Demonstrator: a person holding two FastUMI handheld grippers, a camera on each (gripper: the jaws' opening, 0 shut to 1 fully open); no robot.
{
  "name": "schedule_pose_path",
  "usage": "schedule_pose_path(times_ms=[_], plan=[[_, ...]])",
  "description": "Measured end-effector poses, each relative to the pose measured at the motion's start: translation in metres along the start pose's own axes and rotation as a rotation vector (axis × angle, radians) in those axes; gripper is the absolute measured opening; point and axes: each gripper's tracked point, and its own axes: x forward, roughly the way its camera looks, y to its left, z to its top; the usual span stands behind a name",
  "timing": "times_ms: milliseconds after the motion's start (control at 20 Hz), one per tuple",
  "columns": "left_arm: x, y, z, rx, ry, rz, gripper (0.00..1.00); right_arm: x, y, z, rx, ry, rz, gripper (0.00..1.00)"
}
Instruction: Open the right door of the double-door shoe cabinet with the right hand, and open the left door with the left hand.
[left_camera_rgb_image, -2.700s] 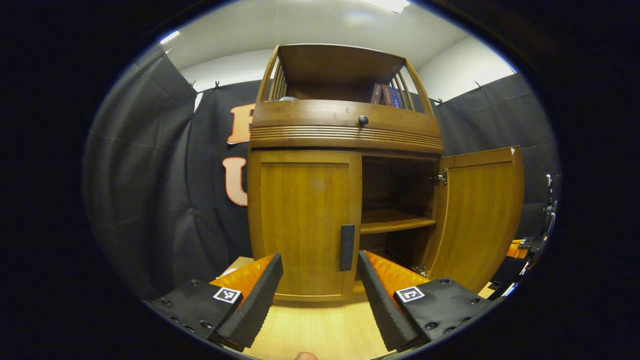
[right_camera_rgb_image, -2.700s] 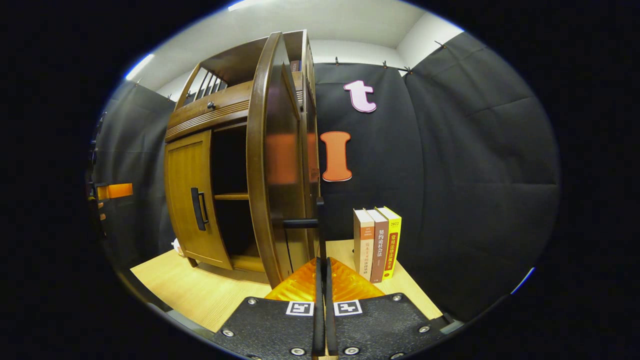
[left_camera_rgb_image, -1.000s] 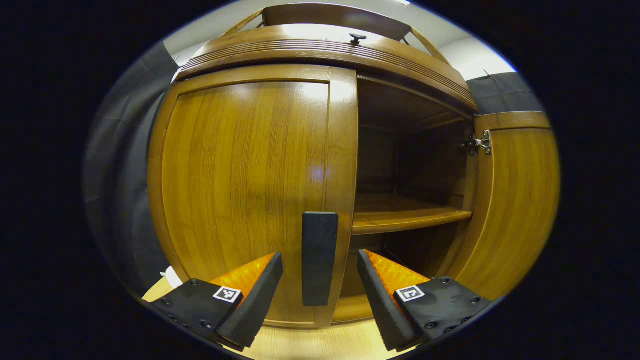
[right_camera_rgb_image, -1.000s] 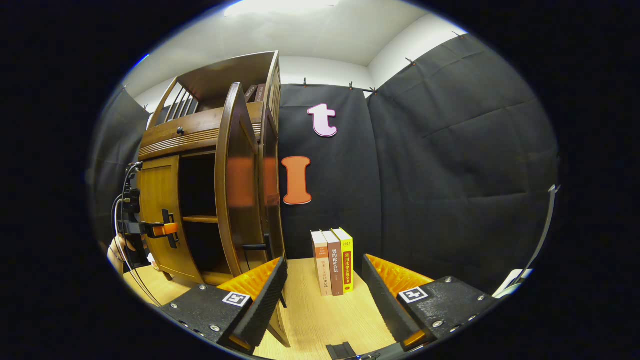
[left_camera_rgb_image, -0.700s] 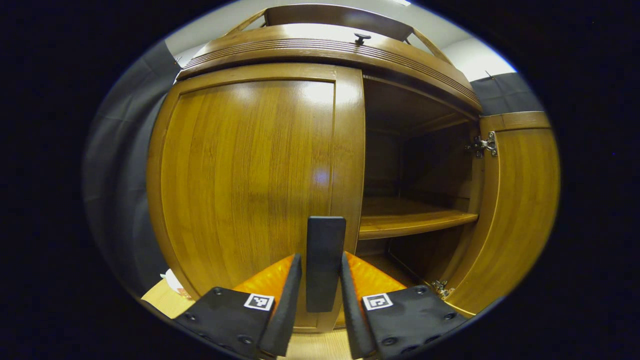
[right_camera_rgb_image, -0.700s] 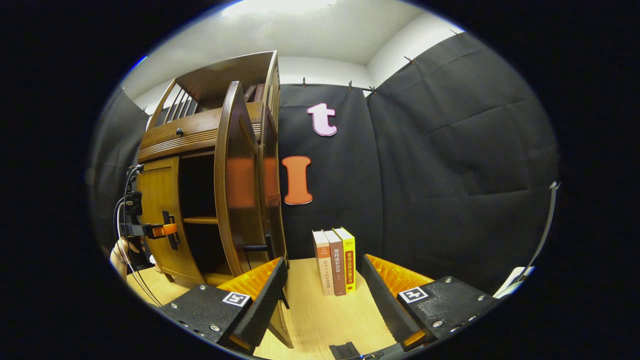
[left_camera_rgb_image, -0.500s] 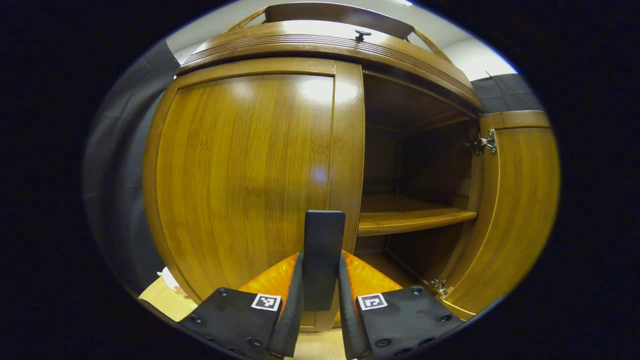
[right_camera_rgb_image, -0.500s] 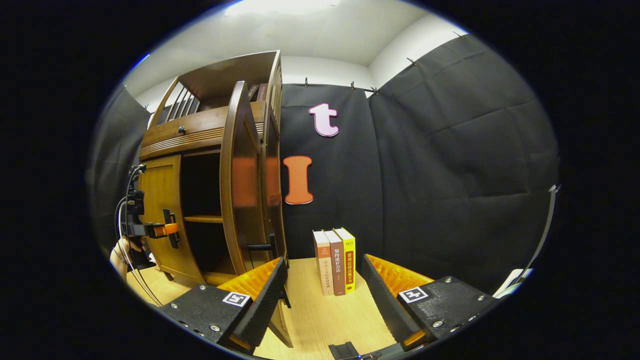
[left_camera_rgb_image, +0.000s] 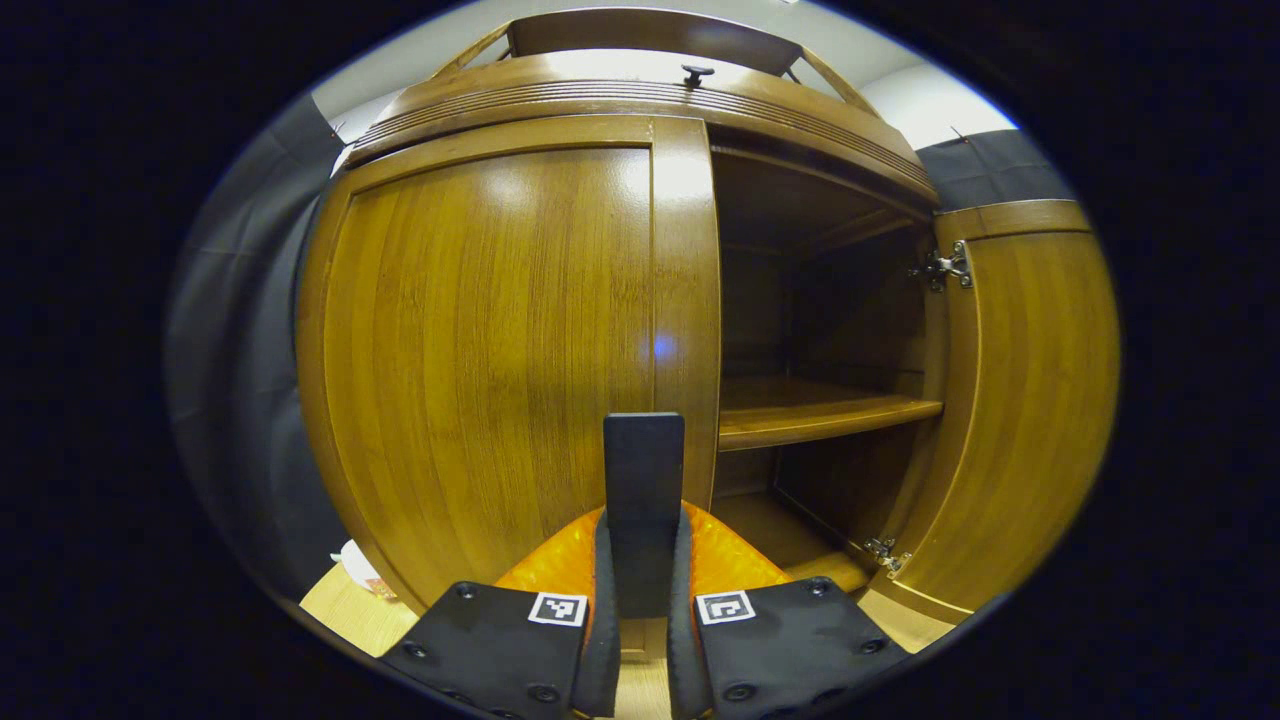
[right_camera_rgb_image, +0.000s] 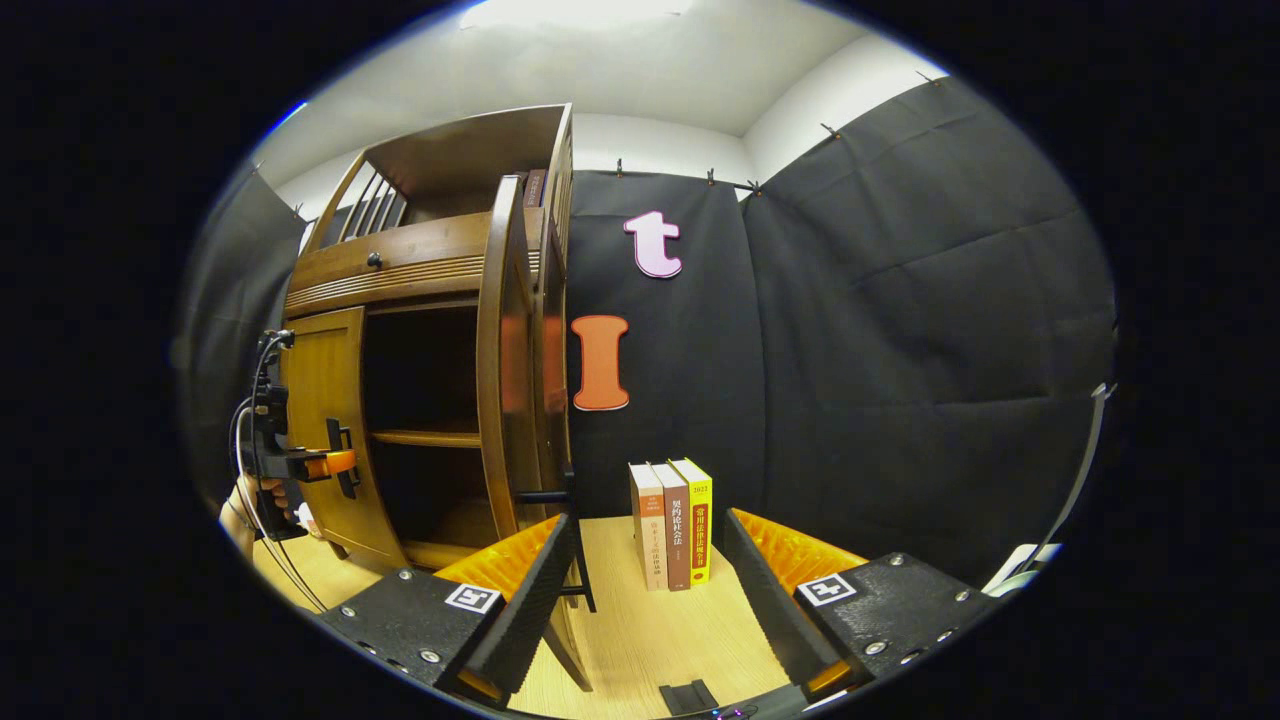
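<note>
Two fingers (left_camera_rgb_image: 606, 640) around upright left-door handle (left_camera_rgb_image: 643, 480)

Three books (right_camera_rgb_image: 672, 522) stand upright, spines out and touching one another, on the light wooden counter (right_camera_rgb_image: 650, 630) — near the black cloth wall (right_camera_rgb_image: 900, 330) at the far side. More books (right_camera_rgb_image: 531, 187) sit on the top shelf. Something small and pale (left_camera_rgb_image: 357, 563) — too small to tell — lies on the counter at left.

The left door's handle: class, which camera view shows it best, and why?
The left gripper view: the handle stands upright, large and central, with the left gripper shut on it. In the right gripper view the handle is small, far off and seen edge-on, at the left gripper.
</note>
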Motion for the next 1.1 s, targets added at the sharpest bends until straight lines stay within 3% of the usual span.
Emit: schedule_pose_path(times_ms=[500, 1100], plan=[[-0.077, 0.014, -0.002, -0.013, 0.003, -0.064, 0.26, -0.019, 0.028, 0.02, 0.014, -0.031, 0.023, 0.92], [-0.178, 0.083, -0.006, -0.003, -0.019, -0.02, 0.25, -0.042, 0.086, 0.038, -0.007, -0.064, 0.115, 0.92]])
